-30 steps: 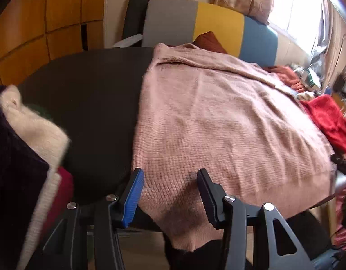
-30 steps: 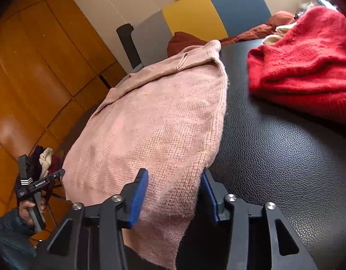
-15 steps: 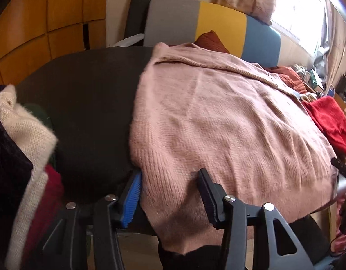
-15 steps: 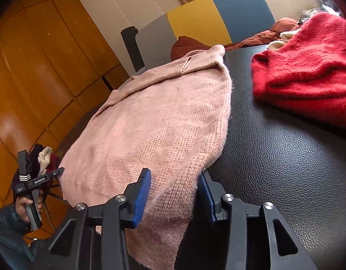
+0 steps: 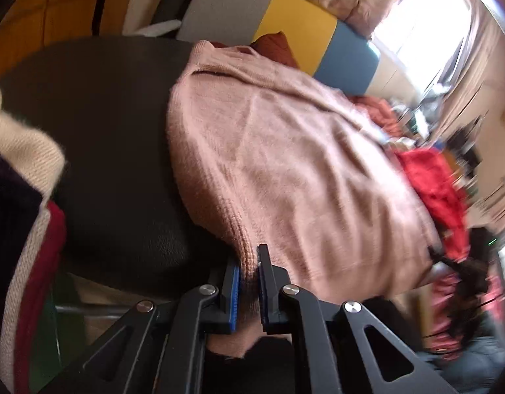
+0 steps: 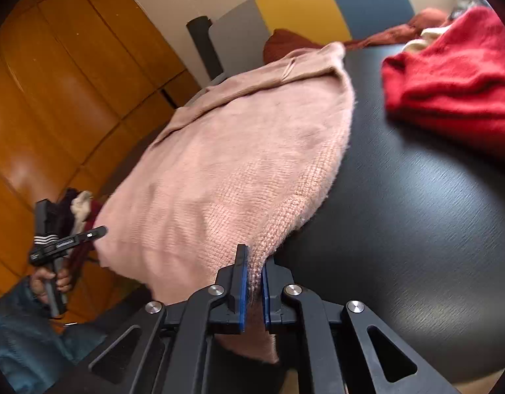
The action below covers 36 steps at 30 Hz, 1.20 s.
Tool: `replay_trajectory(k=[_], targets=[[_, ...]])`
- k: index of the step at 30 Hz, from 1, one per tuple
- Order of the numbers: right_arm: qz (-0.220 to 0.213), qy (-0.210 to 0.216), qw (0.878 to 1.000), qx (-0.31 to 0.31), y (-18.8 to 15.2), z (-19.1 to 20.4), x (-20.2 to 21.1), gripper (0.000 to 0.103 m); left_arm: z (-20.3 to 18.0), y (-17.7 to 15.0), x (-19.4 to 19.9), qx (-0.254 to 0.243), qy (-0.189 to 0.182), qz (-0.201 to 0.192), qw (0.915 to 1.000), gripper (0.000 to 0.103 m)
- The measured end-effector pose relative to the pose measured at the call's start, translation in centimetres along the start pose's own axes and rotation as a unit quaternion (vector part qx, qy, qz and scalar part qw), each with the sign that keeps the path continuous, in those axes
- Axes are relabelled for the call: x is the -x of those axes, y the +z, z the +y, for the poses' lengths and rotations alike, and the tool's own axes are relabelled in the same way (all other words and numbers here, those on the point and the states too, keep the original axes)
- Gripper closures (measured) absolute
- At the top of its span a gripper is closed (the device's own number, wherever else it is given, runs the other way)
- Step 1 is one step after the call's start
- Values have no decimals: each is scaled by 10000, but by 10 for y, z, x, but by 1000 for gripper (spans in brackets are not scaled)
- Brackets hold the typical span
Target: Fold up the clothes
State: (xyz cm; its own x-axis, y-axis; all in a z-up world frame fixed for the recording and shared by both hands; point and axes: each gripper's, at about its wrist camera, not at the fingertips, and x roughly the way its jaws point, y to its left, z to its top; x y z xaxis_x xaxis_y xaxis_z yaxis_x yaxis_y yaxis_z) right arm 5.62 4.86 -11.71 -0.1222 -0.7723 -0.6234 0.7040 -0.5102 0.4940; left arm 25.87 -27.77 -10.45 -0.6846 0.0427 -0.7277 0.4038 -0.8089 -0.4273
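Pink knit sweater (image 5: 285, 164), spread flat on black worktop (image 6: 416, 213). Near hem corners pinched: left gripper (image 5: 249, 282) fingers just closed on left corner, right gripper (image 6: 254, 282) fingers just closed on right corner. Red sweater (image 6: 449, 65), far right.

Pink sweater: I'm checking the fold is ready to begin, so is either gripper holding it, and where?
Both. The left gripper pinches the pink sweater at its near left hem corner; the right gripper pinches its near right hem corner.
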Motion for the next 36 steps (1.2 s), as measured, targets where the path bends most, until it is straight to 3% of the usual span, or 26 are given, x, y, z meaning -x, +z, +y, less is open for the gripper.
replay_trajectory(k=[7,12,16,21,27,32,36], targets=[[-30,714,9974,98,28,23,-2,96,11,38,19,550,-936,-473,9930,95],[-364,976,9945,49,80,22,-10,96,-5,83,12,359,-1252,-766,9885,95],[-503,895,9946,127,127,20,-31,96,-12,124,-6,269,-1288,-945,9868,95],[-454,579,9972,114,183,4,-71,96,-5,177,-48,371,-944,-1022,9896,95],[-275,150,9995,-13,232,-30,-117,96,21,224,-117,640,-327,-715,9948,95],[152,-229,9993,-239,244,-63,-152,96,44,219,-158,862,-9,-241,9960,95],[112,-50,9993,-348,225,-74,-148,98,48,202,-154,958,-183,-342,9946,94]])
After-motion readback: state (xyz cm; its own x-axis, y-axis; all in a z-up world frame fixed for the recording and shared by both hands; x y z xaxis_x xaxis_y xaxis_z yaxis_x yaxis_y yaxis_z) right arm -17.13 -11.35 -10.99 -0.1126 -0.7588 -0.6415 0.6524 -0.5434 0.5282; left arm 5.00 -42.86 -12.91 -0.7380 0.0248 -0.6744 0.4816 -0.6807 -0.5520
